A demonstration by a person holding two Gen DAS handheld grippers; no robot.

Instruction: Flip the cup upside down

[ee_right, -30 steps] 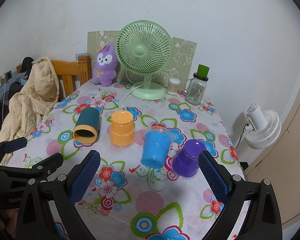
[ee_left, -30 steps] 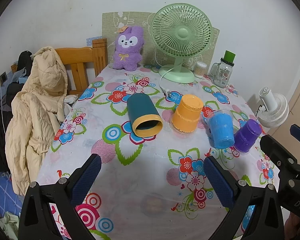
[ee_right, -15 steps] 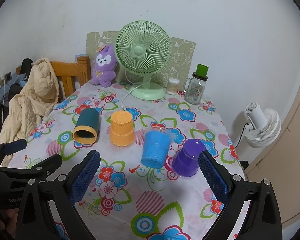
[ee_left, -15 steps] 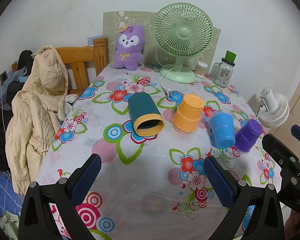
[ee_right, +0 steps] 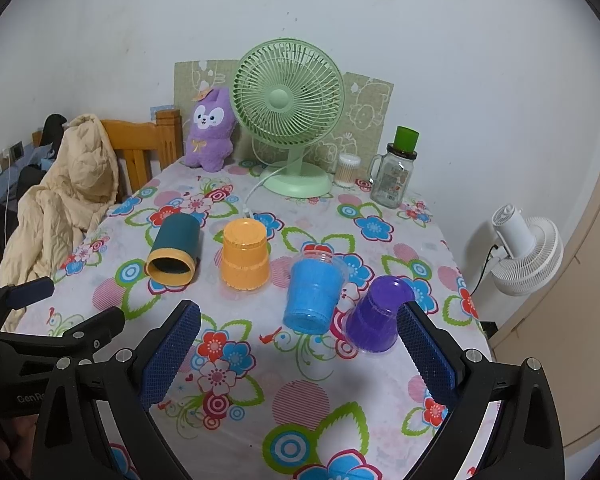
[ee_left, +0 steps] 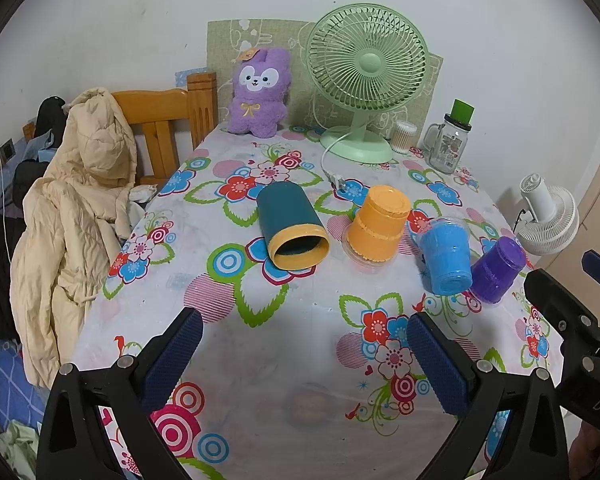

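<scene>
Tablecloth [ee_left: 308, 320] lies bare between my wide-spread left gripper [ee_left: 300, 350] and the teal cup [ee_left: 290, 226] on its side, frame centre (mouth toward me); my right gripper [ee_right: 298, 354] gapes too, holding nothing.

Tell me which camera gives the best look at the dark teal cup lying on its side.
The left wrist view: the dark teal cup with the yellow rim lies near centre, its open mouth facing the camera. The right wrist view shows the same cup smaller and off to the left, mouth also visible.
</scene>
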